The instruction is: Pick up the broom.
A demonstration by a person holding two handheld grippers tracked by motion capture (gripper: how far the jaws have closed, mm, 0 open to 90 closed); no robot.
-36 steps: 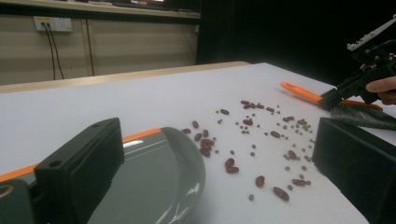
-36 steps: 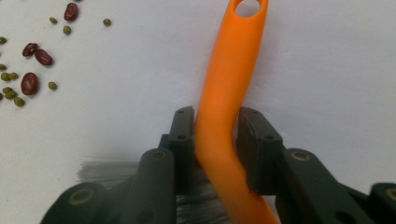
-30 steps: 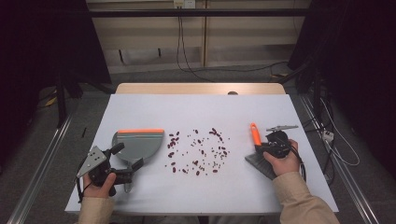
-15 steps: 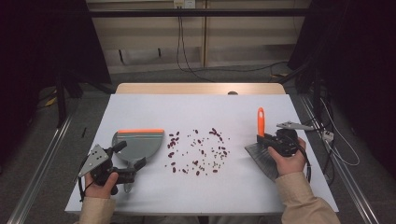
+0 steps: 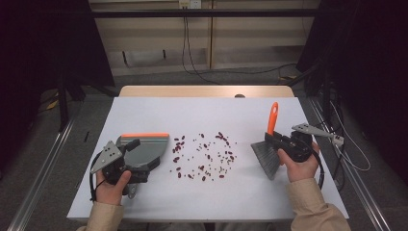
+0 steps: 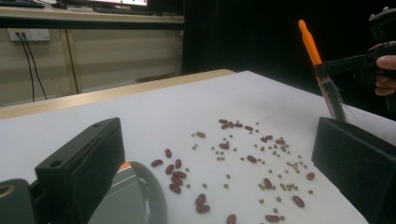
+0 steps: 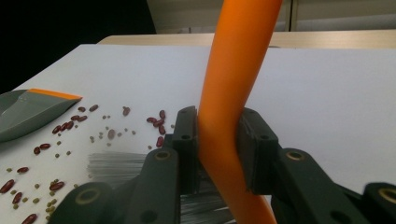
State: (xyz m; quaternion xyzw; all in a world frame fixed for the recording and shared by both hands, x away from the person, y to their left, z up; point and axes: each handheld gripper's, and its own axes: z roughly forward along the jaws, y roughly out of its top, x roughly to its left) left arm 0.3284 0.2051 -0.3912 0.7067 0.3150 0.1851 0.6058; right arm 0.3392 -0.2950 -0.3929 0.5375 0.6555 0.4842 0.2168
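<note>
On the white table top [image 5: 211, 113], a loose scatter of dark red beans and small greenish peas [image 5: 204, 156] lies at the centre of the high view. At about nine o'clock from that scatter sits the grey plastic dustpan with an orange lip [image 5: 144, 147], its orange edge on its far side and its body just beside the nearest beans. The left gripper [image 5: 129, 161] is at the pan's near left corner, at about eight o'clock from the scatter, with the person's left hand [image 5: 111, 187] around its body. In the left gripper view its two black jaws stand wide apart with the pan's grey rim low between them; whether the pads press on the pan I cannot tell.

At about three o'clock from the scatter, the right gripper [image 5: 276, 139] holds the small hand brush with an orange handle and grey bristles [image 5: 269, 144]. In the right gripper view the two black jaws are clamped tight on either side of the orange handle [image 7: 229, 93], which rises steeply toward twelve o'clock. The grey bristles [image 5: 267, 159] fan down toward the table at the near side, well apart from the dustpan and just beside the rightmost beans.
</note>
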